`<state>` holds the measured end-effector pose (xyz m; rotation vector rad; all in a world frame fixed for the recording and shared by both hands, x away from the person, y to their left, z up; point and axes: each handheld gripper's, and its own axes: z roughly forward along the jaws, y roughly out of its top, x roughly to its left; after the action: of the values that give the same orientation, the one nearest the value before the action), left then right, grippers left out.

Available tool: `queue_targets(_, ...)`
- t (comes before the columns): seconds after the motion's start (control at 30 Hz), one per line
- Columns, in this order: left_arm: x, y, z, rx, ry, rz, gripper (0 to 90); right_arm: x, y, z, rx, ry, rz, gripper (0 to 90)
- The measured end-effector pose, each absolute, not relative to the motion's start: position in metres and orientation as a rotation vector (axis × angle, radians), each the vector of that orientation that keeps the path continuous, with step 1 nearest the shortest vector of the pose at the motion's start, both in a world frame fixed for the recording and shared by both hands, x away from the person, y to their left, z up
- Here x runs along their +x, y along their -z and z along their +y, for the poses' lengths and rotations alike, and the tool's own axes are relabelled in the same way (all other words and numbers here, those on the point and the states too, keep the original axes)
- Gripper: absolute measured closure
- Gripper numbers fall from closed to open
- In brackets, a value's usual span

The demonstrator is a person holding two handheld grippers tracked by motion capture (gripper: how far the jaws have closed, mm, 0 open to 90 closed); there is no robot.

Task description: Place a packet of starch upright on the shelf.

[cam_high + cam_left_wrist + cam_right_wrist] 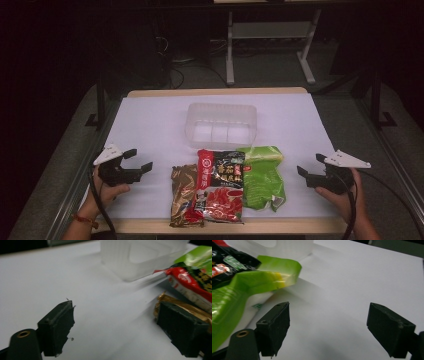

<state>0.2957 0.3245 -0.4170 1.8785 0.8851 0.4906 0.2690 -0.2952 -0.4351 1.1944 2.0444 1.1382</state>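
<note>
Three snack packets lie on a white table cover (150, 125). The left packet (182, 195) is glossy brown and gold. The middle packet (220, 185) is black at the far end with a red band and pale lettering, and red at the near end. The right packet (262, 177) is bright green with a yellow patch. Beyond them stands a translucent, milky-white container (221, 125). Both grippers, left (134, 166) and right (309, 169), are black with pale grey plates on top.

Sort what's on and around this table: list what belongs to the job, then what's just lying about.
Job: red packet, brown packet, green packet, clear tub, left gripper, right gripper, both open.

Lying about: desk legs and cables on the floor behind.
</note>
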Motion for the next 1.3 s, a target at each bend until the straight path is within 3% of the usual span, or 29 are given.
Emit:
queue_targets(0.4, 0.278, 0.423, 0.308, 1.983, -0.636, 0.769, 18.3, 0.28, 0.43, -0.29, 1.262, -1.312, 2.145, 16.5)
queue_targets(0.93, 0.272, 0.429, 0.296, 2.054, -0.65, 0.72, 20.3, 0.308, 0.428, -0.258, 1.286, -1.365, 2.365, 15.6)
queue_targets(1.3, 0.273, 0.431, 0.294, 2.063, -0.643, 0.722, 20.3, 0.306, 0.418, -0.245, 1.239, -1.378, 2.448, 15.1)
